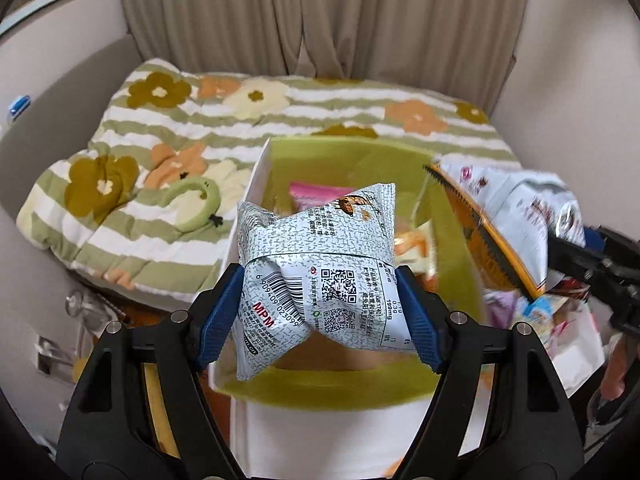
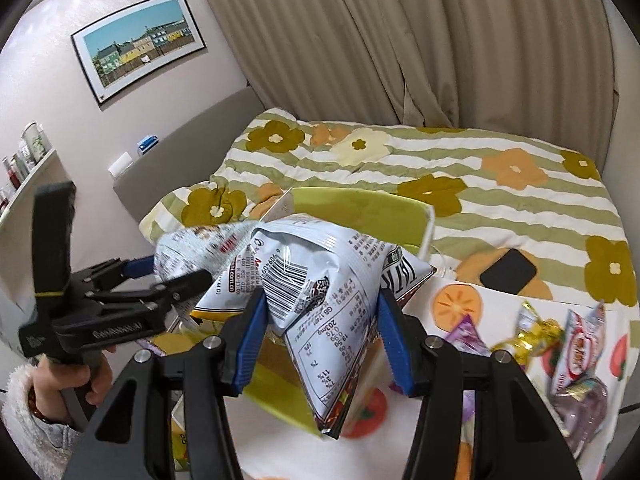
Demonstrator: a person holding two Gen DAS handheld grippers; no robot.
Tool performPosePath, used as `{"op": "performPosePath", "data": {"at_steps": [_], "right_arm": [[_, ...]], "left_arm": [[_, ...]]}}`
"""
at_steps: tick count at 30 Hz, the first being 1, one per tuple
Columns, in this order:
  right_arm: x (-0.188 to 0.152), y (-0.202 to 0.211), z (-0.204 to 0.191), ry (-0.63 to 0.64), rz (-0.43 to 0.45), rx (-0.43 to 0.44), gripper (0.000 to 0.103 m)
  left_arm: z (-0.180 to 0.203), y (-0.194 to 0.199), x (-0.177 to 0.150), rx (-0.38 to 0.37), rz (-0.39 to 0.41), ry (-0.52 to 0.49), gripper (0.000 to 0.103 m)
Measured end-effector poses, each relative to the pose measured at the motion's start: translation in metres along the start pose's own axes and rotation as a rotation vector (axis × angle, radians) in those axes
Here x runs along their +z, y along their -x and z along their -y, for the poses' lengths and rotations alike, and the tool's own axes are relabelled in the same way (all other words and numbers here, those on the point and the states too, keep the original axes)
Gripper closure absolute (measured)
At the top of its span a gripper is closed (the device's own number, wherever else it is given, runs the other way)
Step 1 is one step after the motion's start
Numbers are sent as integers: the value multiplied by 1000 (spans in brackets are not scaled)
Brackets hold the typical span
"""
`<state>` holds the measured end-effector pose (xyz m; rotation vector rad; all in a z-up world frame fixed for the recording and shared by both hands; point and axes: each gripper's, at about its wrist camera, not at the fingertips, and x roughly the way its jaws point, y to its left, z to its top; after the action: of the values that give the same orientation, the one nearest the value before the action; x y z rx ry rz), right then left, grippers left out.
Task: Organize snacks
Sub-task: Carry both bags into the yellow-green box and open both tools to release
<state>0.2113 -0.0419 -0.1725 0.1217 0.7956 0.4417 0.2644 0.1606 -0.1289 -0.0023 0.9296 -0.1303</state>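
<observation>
Blue pads (image 1: 224, 312) of the left gripper (image 1: 320, 312) pinch a grey-speckled snack bag (image 1: 316, 268) across its lower half, creasing it at the waist, and hold it above the green-lined box (image 1: 360, 160). The right gripper (image 2: 320, 320) is clamped the same way on a white snack bag (image 2: 320, 276) with an orange edge, also raised near the box's rim. Both bags are puffy and slick, so a grip this low on an air-filled pouch could let either slide out or burst if squeezed harder. The two grippers sit close together over one opening; releasing at once could make the bags collide and one bounce off the rim onto the floral quilt (image 1: 160, 140). The box already holds a pink packet (image 1: 316, 196) and others, so a bag dropped flat may perch on top rather than settle. More wrapped sweets (image 2: 560, 340) lie on the persimmon-print cloth (image 2: 456, 304) beside the box, near enough for a swinging wrist to scatter them.
</observation>
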Motion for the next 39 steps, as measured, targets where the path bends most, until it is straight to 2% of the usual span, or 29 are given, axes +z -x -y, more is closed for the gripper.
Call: {"op": "performPosePath", "data": {"at_steps": [4, 6, 8, 11, 23, 27, 28, 29, 30, 31, 32, 35, 39], "right_arm": [[5, -28, -7, -51, -28, -21, 53], [5, -37, -8, -76, -40, -27, 53], [5, -43, -9, -91, -48, -34, 53], [4, -49, -10, -111, -66, -43, 53], [-10, -69, -24, -126, -142, -40, 51], [-11, -73, -24, -126, -134, -50, 49], [-11, -73, -23, -132, -129, -52, 45], [-12, -73, -23, -134, -123, -55, 33], [-12, -72, -23, -136, -119, -56, 26], [-13, -71, -23, -134, -110, -58, 11], [-14, -69, -23, -131, -99, -61, 5], [-19, -62, -24, -110, -57, -68, 5], [-26, -59, -25, -99, -78, -95, 5]], "left_arm": [[-14, -32, 2, -38, -59, -29, 29], [-15, -41, 2, -60, -69, -45, 21], [-13, -45, -1, -33, -66, -72, 1], [-13, -49, -5, -21, -77, -96, 0], [-32, -35, -40, -20, -118, 7, 0], [-34, -29, -42, -5, -108, 11, 0], [-35, -28, -42, -2, -108, 12, 0], [-34, -28, -42, -2, -109, 12, 0], [-34, -28, -42, -2, -108, 12, 0], [-34, -27, -42, 2, -106, 11, 0], [-34, -26, -42, 6, -103, 11, 0], [-36, -25, -46, 10, -105, 20, 0], [-40, -24, -54, 10, -107, 43, 0]]}}
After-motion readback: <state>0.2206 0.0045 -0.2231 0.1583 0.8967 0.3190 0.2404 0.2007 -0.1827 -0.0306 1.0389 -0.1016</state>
